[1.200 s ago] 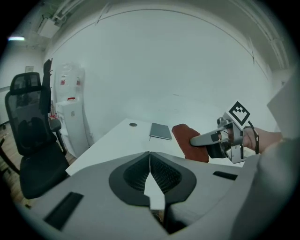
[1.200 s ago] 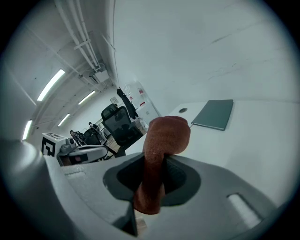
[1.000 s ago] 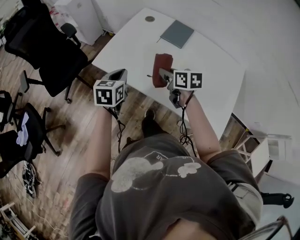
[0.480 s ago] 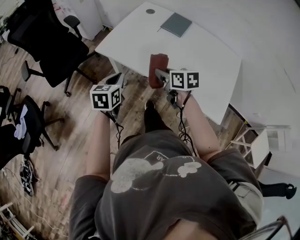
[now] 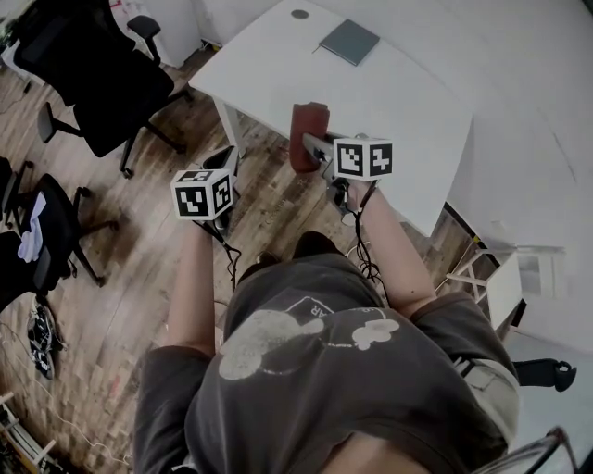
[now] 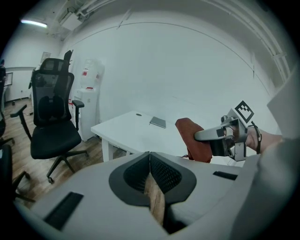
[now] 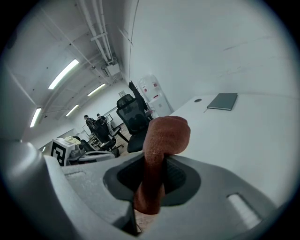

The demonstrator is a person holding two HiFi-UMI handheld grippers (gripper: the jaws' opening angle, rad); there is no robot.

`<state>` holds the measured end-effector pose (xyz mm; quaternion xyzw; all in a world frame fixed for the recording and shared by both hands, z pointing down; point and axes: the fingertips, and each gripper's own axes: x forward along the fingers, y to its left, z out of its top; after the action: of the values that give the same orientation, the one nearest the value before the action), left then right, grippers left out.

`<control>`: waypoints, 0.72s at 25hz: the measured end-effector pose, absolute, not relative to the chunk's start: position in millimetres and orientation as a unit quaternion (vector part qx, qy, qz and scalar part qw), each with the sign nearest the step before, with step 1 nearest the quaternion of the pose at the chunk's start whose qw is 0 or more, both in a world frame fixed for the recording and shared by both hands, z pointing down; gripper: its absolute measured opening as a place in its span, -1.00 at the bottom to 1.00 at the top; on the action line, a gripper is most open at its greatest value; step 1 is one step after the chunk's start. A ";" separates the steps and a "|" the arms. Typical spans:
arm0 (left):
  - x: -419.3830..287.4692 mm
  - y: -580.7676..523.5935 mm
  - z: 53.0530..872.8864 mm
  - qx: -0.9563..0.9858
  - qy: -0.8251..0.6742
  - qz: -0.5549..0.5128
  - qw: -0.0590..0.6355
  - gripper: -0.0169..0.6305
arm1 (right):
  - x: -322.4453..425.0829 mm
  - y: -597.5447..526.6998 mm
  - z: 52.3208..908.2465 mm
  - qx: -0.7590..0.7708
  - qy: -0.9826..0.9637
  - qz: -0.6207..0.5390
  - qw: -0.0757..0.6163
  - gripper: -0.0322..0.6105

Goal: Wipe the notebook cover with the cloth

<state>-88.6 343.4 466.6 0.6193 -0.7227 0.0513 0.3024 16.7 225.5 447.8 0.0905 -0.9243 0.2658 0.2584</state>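
A grey notebook (image 5: 349,42) lies flat near the far edge of the white table (image 5: 389,120); it also shows as the notebook (image 6: 158,122) and the notebook (image 7: 222,101). My right gripper (image 5: 310,148) is shut on a dark red cloth (image 5: 307,135), which hangs bunched over the table's near edge, well short of the notebook. The cloth (image 7: 159,154) fills the right jaws. My left gripper (image 5: 225,165) hangs over the wooden floor left of the table, shut with nothing in it (image 6: 150,164). The cloth (image 6: 194,140) shows to its right.
Black office chairs (image 5: 97,79) stand on the wooden floor at the left. A round grommet (image 5: 299,14) sits at the table's far corner. A white wall runs behind and to the right of the table. A white cabinet (image 6: 89,96) stands by the wall.
The view has drawn back from the table, with both grippers now lower in frame and nearer the person. The cloth stays held in the right gripper; the notebook has not moved.
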 end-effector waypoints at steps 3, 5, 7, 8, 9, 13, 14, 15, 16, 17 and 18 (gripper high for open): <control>-83.1 348.3 471.9 0.617 -0.722 0.056 0.307 -0.97 | 15.1 229.7 449.9 0.081 -0.925 0.268 0.258 -0.65; -83.7 351.3 470.5 0.610 -0.729 0.051 0.306 -0.97 | 13.5 233.7 452.8 0.068 -0.925 0.266 0.263 -0.65; -84.3 351.1 467.3 0.601 -0.737 0.047 0.305 -0.97 | 14.2 234.7 454.7 0.055 -0.925 0.263 0.270 -0.65; -83.4 350.7 465.2 0.597 -0.741 0.044 0.304 -0.96 | 15.4 234.4 454.8 0.049 -0.925 0.261 0.272 -0.65; -81.6 350.7 463.0 0.593 -0.745 0.042 0.303 -0.97 | 16.9 234.1 454.7 0.044 -0.925 0.259 0.274 -0.65; -65.1 355.1 460.0 0.574 -0.759 0.040 0.303 -0.96 | 29.1 234.7 456.3 0.019 -0.925 0.254 0.284 -0.66; -59.1 355.4 460.3 0.570 -0.762 0.043 0.304 -0.97 | 33.9 234.0 456.5 0.014 -0.924 0.253 0.286 -0.66; -53.0 355.7 460.3 0.566 -0.765 0.044 0.305 -0.97 | 38.5 233.5 456.3 0.010 -0.924 0.252 0.288 -0.66; -47.0 356.4 459.9 0.562 -0.767 0.045 0.307 -0.97 | 42.7 233.9 456.1 0.004 -0.924 0.250 0.289 -0.66; -41.1 357.4 459.4 0.558 -0.769 0.043 0.308 -0.97 | 46.9 235.2 456.1 -0.002 -0.924 0.249 0.291 -0.66; -35.2 358.4 458.9 0.553 -0.772 0.042 0.309 -0.97 | 51.2 237.1 456.6 -0.009 -0.923 0.248 0.293 -0.66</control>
<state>-35.2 358.4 458.9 0.5535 -0.7723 0.0415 0.3090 51.2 237.1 456.6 -0.0094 -0.9233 0.2476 0.2935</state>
